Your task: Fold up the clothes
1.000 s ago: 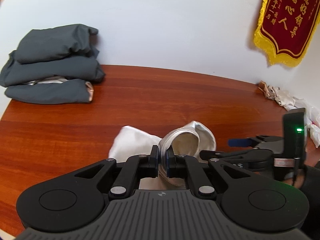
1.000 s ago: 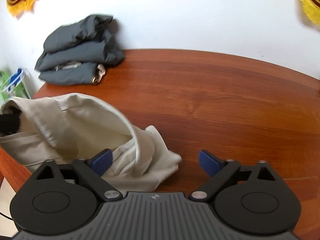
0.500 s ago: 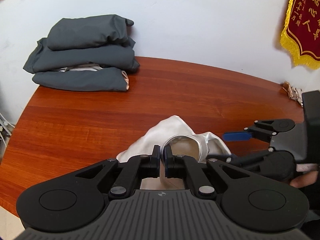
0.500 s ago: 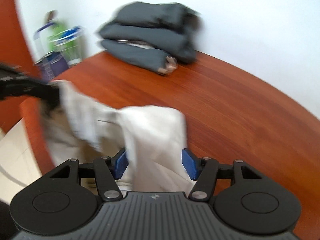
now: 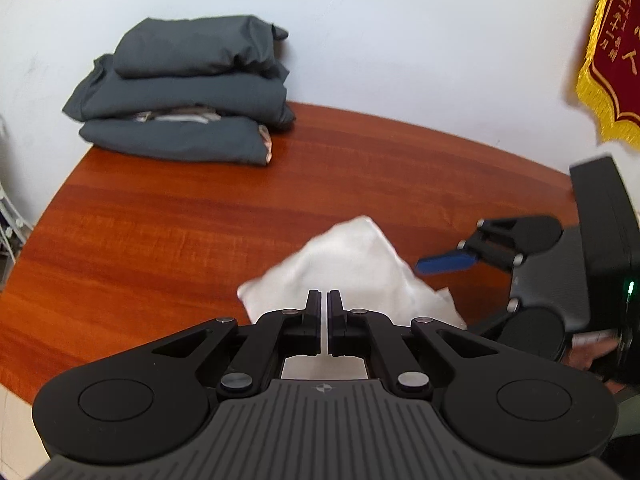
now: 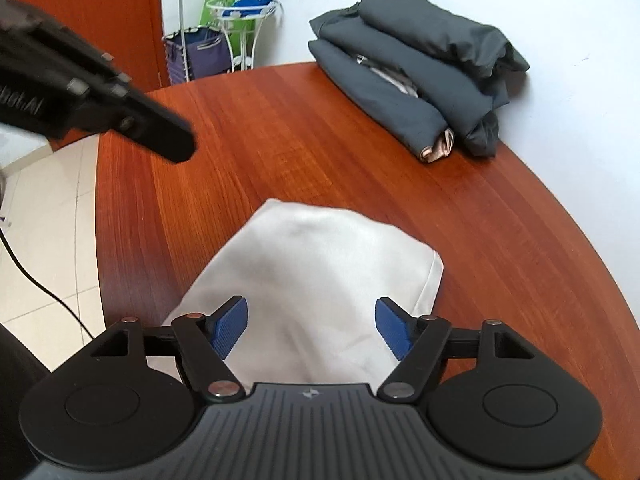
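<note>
Left gripper (image 5: 324, 300) shut, empty — right gripper (image 6: 312, 326) just widening over cream garment (image 6: 320, 280).

A red banner (image 5: 618, 52) with gold fringe is hanging on the wall at the upper right of the left wrist view, and it is carrying gold characters in columns, too blurred and cut off to read. In the right wrist view, pale lettering on the side of the left gripper (image 6: 176, 148) is showing, partly cut off, reading roughly "bot.AI".
</note>
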The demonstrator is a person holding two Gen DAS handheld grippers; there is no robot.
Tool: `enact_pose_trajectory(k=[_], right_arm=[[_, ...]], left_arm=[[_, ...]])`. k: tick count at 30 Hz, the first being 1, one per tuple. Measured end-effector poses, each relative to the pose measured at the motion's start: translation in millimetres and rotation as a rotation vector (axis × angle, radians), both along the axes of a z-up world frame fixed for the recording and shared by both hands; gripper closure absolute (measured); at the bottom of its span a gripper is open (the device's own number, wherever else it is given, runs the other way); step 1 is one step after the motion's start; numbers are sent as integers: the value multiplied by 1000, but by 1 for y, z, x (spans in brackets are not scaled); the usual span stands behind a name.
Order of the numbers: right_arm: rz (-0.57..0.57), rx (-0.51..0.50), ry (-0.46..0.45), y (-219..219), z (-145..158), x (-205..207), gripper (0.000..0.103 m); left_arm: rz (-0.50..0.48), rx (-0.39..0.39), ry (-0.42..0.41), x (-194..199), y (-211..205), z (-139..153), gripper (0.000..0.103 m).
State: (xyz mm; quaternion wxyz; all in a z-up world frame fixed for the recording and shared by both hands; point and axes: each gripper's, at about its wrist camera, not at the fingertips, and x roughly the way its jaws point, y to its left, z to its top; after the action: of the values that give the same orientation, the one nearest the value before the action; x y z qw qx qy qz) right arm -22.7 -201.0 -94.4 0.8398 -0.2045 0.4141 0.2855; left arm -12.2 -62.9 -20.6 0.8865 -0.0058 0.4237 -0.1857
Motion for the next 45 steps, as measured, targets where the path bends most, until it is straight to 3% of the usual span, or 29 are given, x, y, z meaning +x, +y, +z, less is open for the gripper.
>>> enact_pose_trajectory(k=[6,11,16,23,29,37,40,43,45], right_arm=[[23,-7,7,-18,-4,-2,21],[93,18,-2,-45,-3,-10,21],[233,-1,11,-76,-7,-30,21],[444,-24,38,-110,-20,-69,21],[586,-39,75,-116,-35,-98,21],[740,-68,44,-97,-52,-125,21],[806,-90,-2,-86,-60,-134,29],[859,-115,-22,-79,-66,-136,48],[882,-120,-27,-77,-67,-136,68]], left_arm=[[26,59,-6,-29,-3,-18,99],[117,110,-14,-65,-21,-37,96],[245,109,10,-104,-44,-56,89],[383,126,49,-145,-70,-79,86],[443,129,70,-164,-87,-86,84],[500,155,55,-187,-100,-83,70],[534,159,60,-195,-99,-82,68],[578,158,65,-203,-96,-81,66],[597,157,65,-207,-94,-81,66]])
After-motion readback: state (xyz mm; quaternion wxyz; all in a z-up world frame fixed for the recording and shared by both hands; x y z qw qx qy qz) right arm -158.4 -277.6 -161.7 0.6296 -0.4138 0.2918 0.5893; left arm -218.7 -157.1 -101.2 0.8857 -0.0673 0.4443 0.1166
